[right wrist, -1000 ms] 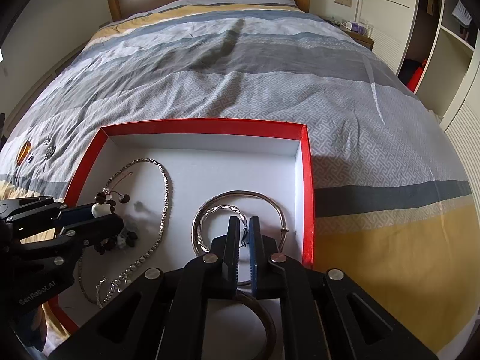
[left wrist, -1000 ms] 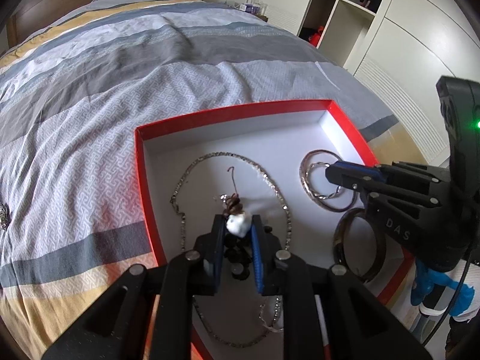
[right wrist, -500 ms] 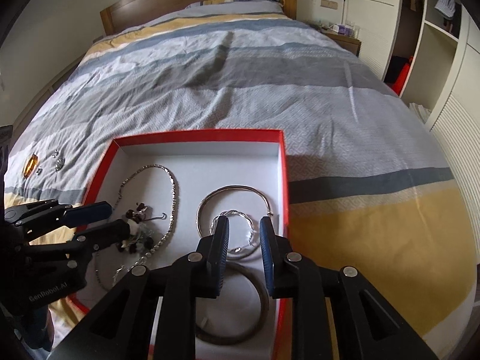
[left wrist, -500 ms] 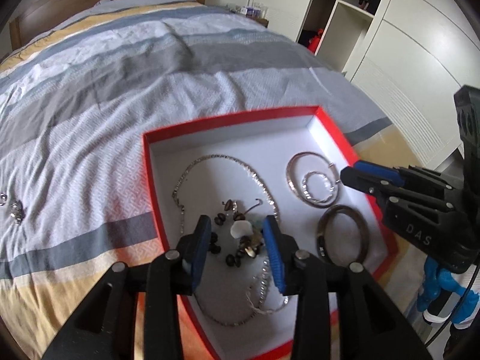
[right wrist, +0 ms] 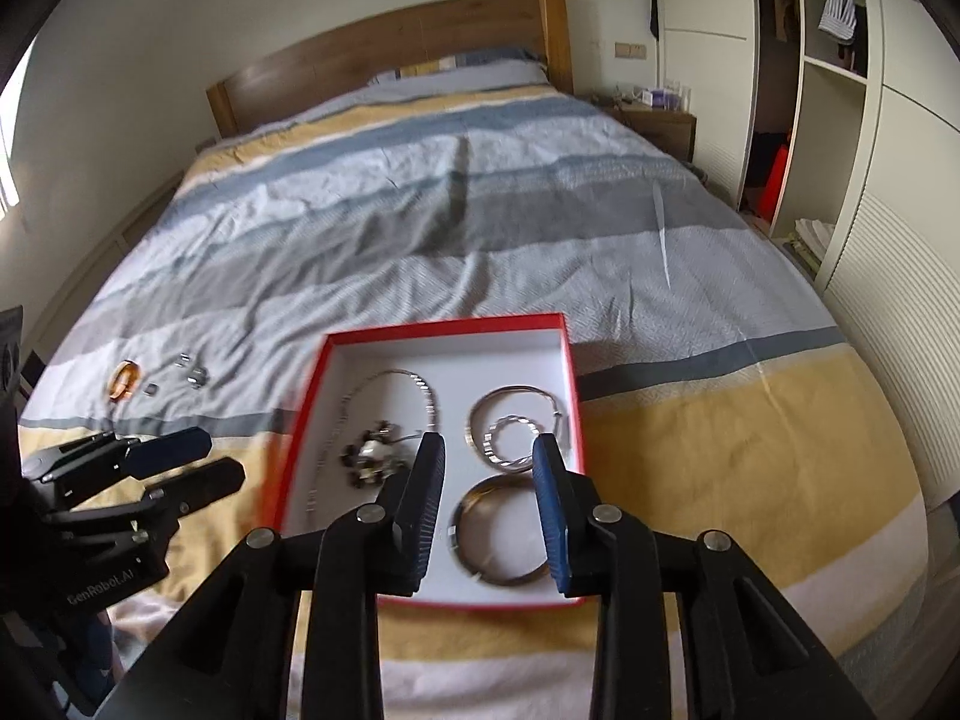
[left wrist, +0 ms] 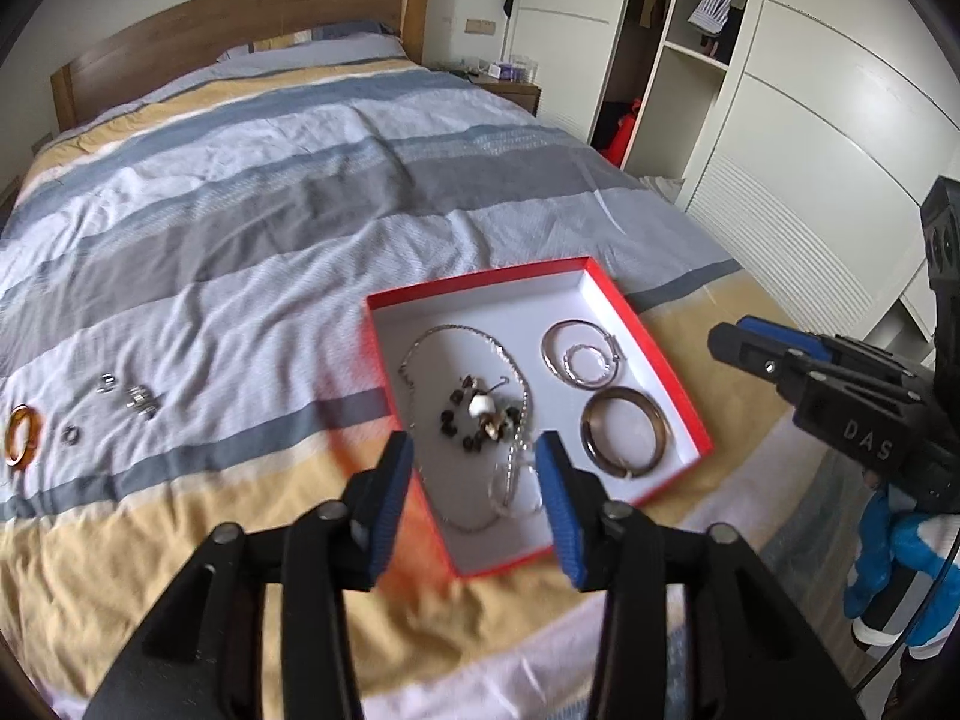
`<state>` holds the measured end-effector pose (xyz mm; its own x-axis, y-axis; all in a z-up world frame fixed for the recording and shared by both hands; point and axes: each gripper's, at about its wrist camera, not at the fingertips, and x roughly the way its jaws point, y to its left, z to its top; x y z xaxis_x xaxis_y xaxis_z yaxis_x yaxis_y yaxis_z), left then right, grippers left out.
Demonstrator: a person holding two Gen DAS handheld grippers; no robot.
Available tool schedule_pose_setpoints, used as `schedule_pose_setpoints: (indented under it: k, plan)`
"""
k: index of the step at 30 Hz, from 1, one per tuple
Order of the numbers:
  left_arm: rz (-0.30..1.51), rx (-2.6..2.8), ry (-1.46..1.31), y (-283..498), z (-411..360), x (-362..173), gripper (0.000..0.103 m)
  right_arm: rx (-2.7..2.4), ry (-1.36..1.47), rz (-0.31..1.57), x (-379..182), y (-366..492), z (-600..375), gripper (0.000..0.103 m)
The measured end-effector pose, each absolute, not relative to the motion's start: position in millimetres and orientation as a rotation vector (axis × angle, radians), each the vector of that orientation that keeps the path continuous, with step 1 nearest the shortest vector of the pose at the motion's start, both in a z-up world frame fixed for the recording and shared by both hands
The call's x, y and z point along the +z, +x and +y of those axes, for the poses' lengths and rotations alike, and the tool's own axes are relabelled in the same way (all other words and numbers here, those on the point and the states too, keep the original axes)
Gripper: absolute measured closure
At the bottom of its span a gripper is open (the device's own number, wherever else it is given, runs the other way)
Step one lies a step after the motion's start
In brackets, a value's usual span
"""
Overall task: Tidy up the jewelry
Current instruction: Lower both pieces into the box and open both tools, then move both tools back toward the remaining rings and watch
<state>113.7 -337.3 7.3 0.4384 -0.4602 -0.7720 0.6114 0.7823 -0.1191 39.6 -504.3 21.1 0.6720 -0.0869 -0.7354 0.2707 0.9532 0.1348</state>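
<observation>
Bedroom setting: a bed (left wrist: 252, 192) with a striped blue, grey and yellow duvet, a wooden headboard (right wrist: 384, 54) and white wardrobes (left wrist: 798, 138) along one side.

A red-rimmed box (left wrist: 660, 354) with a white interior lies on the duvet near the foot of the bed. Contents:
- a silver chain necklace (left wrist: 516, 384) in the left half, looped around a dark beaded piece with a white bead (left wrist: 480, 411);
- a large silver bangle (left wrist: 555, 339) in the right half, with a smaller twisted silver ring-shaped bangle (left wrist: 585, 360) lying inside it;
- a darker metal bangle (left wrist: 624, 432) nearer the front edge.

Outside the box, well to its left on the duvet, lie an amber ring-shaped piece (left wrist: 24, 429) and several small silver items (left wrist: 135, 399); their exact type cannot be told.

Left tool (left wrist: 477, 498): held above the near left corner of the box, fingers spread wide, gripping nothing.

Right tool (right wrist: 489, 501): held above the near edge of the box over the bangles, fingers spread wide, gripping nothing. In the left wrist view it appears to the right of the box, clear of the bed.
</observation>
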Motion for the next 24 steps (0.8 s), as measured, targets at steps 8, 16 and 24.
schedule_pose_setpoints:
  k: [8,16,24]
  plan:
    - [0.836,-0.619,0.172,78.1,-292.1,44.2,0.058,-0.186,0.247,0.743,56.7,2.6,-469.6,0.070]
    - [0.821,-0.560,0.159,51.5,-245.8,57.4,0.057,-0.185,0.249,0.706,78.1,-31.0,-440.3,0.067]
    - [0.772,-0.485,0.098,28.1,-191.7,72.2,0.057,-0.164,0.225,0.674,97.6,-56.3,-404.6,0.065]
